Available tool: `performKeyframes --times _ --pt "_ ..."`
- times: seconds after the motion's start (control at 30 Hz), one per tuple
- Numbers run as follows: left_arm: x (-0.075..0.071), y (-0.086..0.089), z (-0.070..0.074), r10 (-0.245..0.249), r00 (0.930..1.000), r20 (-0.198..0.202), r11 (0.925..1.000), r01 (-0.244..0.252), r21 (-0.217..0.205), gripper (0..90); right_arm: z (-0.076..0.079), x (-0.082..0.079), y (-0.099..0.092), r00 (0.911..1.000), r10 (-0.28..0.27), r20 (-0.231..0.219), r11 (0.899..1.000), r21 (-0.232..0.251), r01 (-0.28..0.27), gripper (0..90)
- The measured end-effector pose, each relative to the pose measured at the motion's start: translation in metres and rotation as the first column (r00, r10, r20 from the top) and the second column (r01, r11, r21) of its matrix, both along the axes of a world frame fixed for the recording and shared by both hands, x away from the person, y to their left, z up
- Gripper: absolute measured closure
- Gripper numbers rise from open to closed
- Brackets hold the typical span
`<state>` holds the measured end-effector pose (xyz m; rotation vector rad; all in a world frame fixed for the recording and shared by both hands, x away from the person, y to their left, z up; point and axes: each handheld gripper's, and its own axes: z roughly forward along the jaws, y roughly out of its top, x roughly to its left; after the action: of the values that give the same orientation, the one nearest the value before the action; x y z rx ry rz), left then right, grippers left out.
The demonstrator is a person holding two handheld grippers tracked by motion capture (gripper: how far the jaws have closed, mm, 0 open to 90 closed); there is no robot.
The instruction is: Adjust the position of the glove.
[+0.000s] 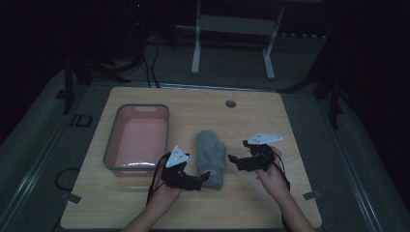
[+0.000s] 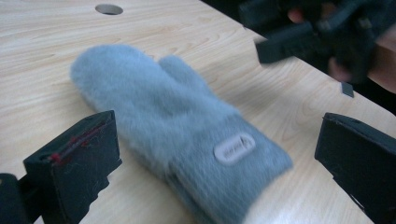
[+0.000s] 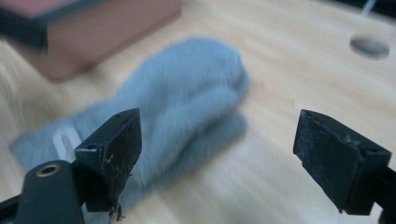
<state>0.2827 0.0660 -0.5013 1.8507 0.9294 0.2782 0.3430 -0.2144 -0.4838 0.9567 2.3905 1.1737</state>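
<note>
One grey mitten, loose between your two grippers

One grey mitten (image 1: 211, 157) lies flat on the table (image 1: 270, 125), nearer its front edge than its back, cuff toward you. A small oval label (image 2: 234, 148) sits on the cuff; its writing is too blurred to read. Your left gripper (image 1: 200, 181) is spread wide at the cuff, pads off it. Your right gripper (image 1: 234, 159) stands spread just beside the mitten, nothing between its jaws. Left of the mitten sits a pink tub (image 1: 112, 145) with a grey rim, holding nothing visible.
</note>
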Motion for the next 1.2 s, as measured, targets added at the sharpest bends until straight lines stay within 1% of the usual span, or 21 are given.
performKeyframes --times 0.03,0.07,0.1,0.17,0.2,0.27,0.33,0.4,0.43,0.47,0.5,0.57,0.67,0.73,0.8,0.83,0.87,1.07,1.13,1.17,1.2 --pt "0.013 -0.004 0.004 -0.001 0.9994 -0.035 1.0 0.001 -0.002 0.3 -0.001 0.0 -0.001 0.9993 -0.012 -0.036 1.0 -0.014 0.012 16.1" --pt "0.019 -0.006 0.004 0.004 0.999 -0.044 1.0 -0.004 0.006 0.3 -0.004 0.001 -0.002 0.9958 -0.019 -0.089 1.0 0.003 0.019 13.8" --pt "0.025 -0.008 0.005 0.02 0.9989 -0.043 0.9993 -0.019 0.034 0.3 -0.006 0.0 -0.001 0.9953 -0.024 -0.093 1.0 0.011 0.025 11.7" --pt "0.036 -0.014 0.004 0.052 0.9975 -0.048 0.9936 -0.047 0.103 0.3 -0.008 -0.003 0.002 0.9978 -0.022 -0.063 1.0 0.006 0.022 11.6" --pt "0.041 -0.015 0.003 0.059 0.9966 -0.057 0.9916 -0.052 0.118 0.3 -0.009 -0.004 0.005 0.9977 -0.028 -0.061 1.0 0.01 0.029 11.7" --pt "0.05 -0.02 0.0 0.08 0.9935 -0.08 0.9851 -0.067 0.159 0.3 -0.012 -0.003 0.012 0.9961 -0.011 -0.088 1.0 0.016 0.012 12.3" --pt "0.057 -0.024 -0.004 0.09 0.9901 -0.108 0.9802 -0.069 0.186 0.3 -0.014 -0.002 0.019 0.9969 -0.018 -0.077 1.0 -0.008 0.017 17.7" --pt "0.062 -0.028 -0.007 0.099 0.988 -0.119 0.9729 -0.071 0.22 0.7 -0.018 0.001 0.024 0.9955 -0.038 -0.087 0.999 -0.007 0.037 25.5" --pt "0.064 -0.029 -0.01 0.11 0.9857 -0.128 0.9689 -0.078 0.235 4.6 -0.02 0.002 0.026 0.9949 -0.044 -0.091 0.999 -0.008 0.043 34.2" --pt "0.066 -0.029 -0.012 0.122 0.9846 -0.126 0.9645 -0.087 0.249 6.4 -0.023 0.003 0.027 0.9932 -0.049 -0.105 0.999 0.0 0.049 37.0" --pt "0.068 -0.029 -0.015 0.129 0.9834 -0.128 0.9633 -0.093 0.252 6.4 -0.025 0.004 0.028 0.9916 -0.06 -0.115 0.998 0.01 0.061 38.0" --pt "0.073 -0.027 -0.02 0.137 0.9765 -0.166 0.9691 -0.098 0.227 6.6 -0.029 0.005 0.029 0.9892 -0.076 -0.125 0.997 0.01 0.078 43.9" --pt "0.077 -0.026 -0.025 0.132 0.9723 -0.193 0.9738 -0.091 0.208 6.6 -0.033 0.006 0.03 0.9845 -0.074 -0.159 0.996 0.038 0.081 43.7" --pt "0.079 -0.026 -0.028 0.116 0.9699 -0.214 0.9767 -0.073 0.202 11.7 -0.042 0.008 0.036 0.9793 -0.078 -0.187 0.997 -0.003 0.079 43.3" --pt "0.08 -0.028 -0.03 0.113 0.9698 -0.216 0.9746 -0.066 0.214 11.9 -0.042 0.008 0.036 0.9793 -0.078 -0.187 0.997 -0.003 0.079 43.3" --pt "0.083 -0.029 -0.035 0.111 0.9618 -0.25 0.9755 -0.057 0.212 12.4 -0.05 0.013 0.036 0.9703 -0.091 -0.224 0.996 -0.02 0.089 42.8" --pt "0.083 -0.029 -0.035 0.111 0.9618 -0.25 0.9755 -0.057 0.212 12.6 -0.052 0.015 0.035 0.9659 -0.095 -0.241 0.995 -0.013 0.095 43.0" --pt "0.088 -0.03 -0.046 0.066 0.9508 -0.303 0.9816 -0.007 0.191 17.8 -0.064 0.023 0.032 0.9541 -0.061 -0.293 0.997 0.026 0.072 46.9" --pt "0.089 -0.03 -0.048 0.044 0.9471 -0.318 0.985 0.012 0.172 24.3 -0.067 0.027 0.031 0.9432 -0.049 -0.328 0.996 0.049 0.069 47.3" --pt "0.089 -0.03 -0.048 0.044 0.9471 -0.318 0.985 0.012 0.172 25.1 -0.067 0.027 0.031 0.9432 -0.049 -0.328 0.996 0.049 0.069 47.3" --pt "0.091 -0.029 -0.05 0.007 0.9414 -0.337 0.9891 0.043 0.141 30.9 -0.067 0.029 0.031 0.944 -0.027 -0.329 0.998 0.045 0.044 51.8"
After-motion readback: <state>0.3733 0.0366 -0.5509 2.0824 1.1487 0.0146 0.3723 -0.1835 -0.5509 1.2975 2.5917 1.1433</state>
